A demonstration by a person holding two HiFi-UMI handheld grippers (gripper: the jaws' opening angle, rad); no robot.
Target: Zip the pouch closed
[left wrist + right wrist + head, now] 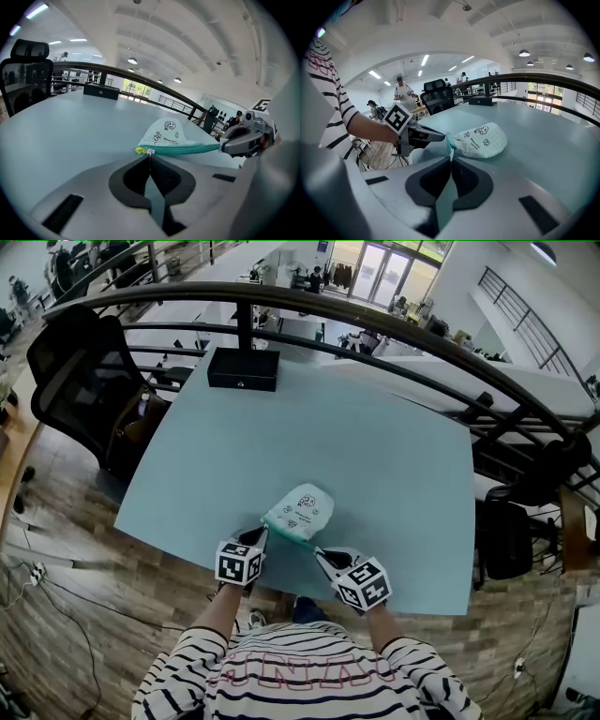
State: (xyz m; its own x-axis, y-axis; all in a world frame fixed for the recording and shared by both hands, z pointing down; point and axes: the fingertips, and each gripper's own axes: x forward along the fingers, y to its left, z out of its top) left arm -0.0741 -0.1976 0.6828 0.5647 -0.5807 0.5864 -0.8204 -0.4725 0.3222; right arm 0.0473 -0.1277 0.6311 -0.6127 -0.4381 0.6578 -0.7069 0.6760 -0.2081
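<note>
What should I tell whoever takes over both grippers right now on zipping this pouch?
Left gripper: shut on the zipper pull, at the yellow-green end of the zipper.
Right gripper: shut on the opposite corner of the pouch.
Pouch: lying on the table near its front edge, between the grippers.
Done: zipper looks closed along its visible length.
Left: check the last bit by the pull, then release both.

Pale printed pouch (302,509), teal zipper (183,149)
</note>
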